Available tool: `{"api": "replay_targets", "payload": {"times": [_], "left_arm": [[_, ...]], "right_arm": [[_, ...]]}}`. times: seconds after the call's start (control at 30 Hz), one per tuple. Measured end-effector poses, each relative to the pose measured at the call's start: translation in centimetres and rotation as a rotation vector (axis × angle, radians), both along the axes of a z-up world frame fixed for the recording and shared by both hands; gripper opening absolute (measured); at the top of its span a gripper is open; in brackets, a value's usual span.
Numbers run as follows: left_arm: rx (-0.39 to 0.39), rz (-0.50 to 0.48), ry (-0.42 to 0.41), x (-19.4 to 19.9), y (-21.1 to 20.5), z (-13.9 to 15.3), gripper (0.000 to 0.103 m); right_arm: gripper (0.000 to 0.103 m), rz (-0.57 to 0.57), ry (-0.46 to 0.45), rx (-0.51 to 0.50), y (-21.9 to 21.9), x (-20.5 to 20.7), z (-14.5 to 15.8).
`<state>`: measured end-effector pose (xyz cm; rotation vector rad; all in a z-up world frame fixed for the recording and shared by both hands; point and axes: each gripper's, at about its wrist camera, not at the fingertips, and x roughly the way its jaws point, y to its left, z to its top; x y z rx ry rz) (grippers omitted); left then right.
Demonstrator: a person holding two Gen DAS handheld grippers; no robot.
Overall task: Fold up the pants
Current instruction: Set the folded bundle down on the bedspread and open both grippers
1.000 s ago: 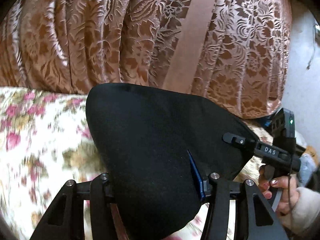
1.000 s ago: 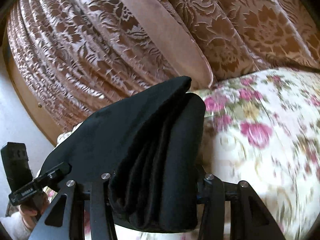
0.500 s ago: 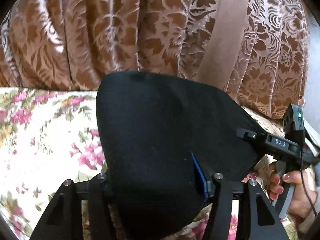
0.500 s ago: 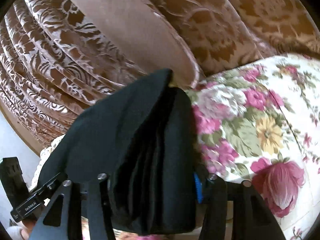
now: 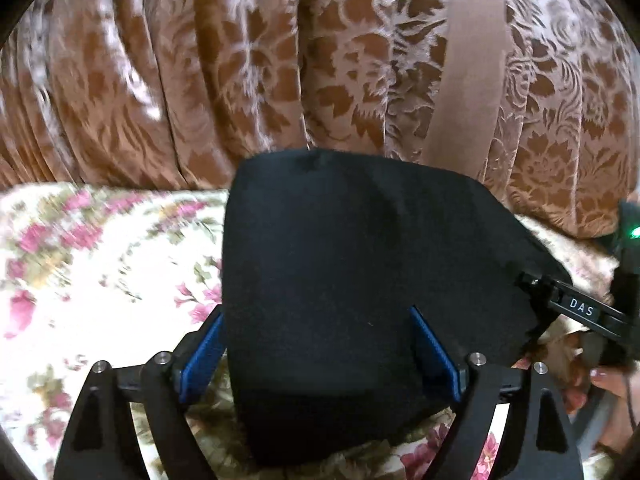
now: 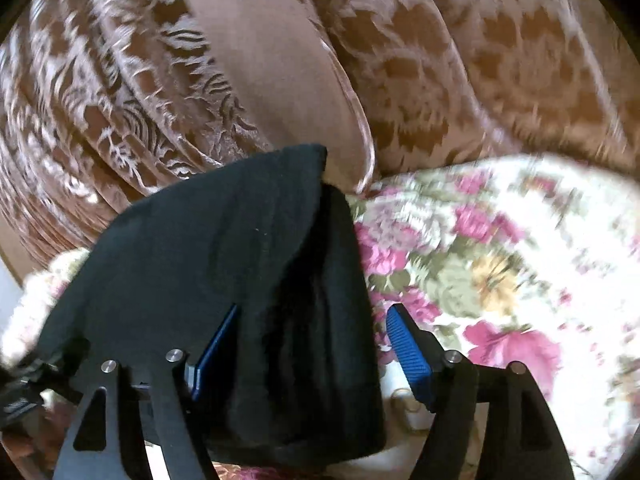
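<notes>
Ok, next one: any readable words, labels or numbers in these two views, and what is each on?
"DAS": white letters on the black bar of the right gripper, seen in the left wrist view.
A small label on the left gripper, at the right wrist view's lower left edge: too blurred to read.
Nothing else carries text.

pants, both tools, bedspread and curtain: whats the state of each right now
pants: folded into a thick black bundle, lying on the bedspread
left tool: jaws opening, pants between the pads
right tool: jaws opening, right pad clear of the pants
bedspread: spread flat
curtain: hanging in pleats
</notes>
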<state>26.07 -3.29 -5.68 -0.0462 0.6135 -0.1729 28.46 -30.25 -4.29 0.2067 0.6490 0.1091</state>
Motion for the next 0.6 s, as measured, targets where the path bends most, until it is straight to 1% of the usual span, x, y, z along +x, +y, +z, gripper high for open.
{"api": "replay_targets", "payload": {"times": [0.07, 0.1, 0.23, 0.3, 0.37, 0.47, 0.6], "left_arm": [[0.05, 0.028, -0.021, -1.2, -0.7, 0.4, 0.089], [0.062, 0.032, -0.023, -1.7, -0.9, 0.6, 0.089], [0.124, 0.05, -0.062, -4.4, -1.7, 1.4, 0.09], [0.15, 0.072, -0.077, -5.2, -1.9, 1.8, 0.099], [0.151, 0.086, -0.079, -6.0, -1.8, 2.1, 0.1], [0.108, 0.097, -0.049, -7.5, -1.3, 2.1, 0.1], [0.1, 0.13, -0.034, -9.1, -1.1, 2.1, 0.1]], "right_arm": [[0.075, -0.024, -0.027, -0.083, 1.0, -0.8, 0.6], [0.075, -0.029, -0.032, -0.112, 1.4, -1.2, 0.8], [0.075, -0.072, -0.029, -0.169, 1.5, -2.8, 1.1], [0.075, -0.103, -0.028, -0.179, 1.2, -3.6, 1.2], [0.075, -0.138, -0.031, -0.174, 0.7, -4.6, 1.3], [0.075, -0.169, -0.058, -0.181, 0.7, -6.2, 2.0], [0.075, -0.17, -0.077, -0.183, 1.2, -8.5, 2.8]]}}
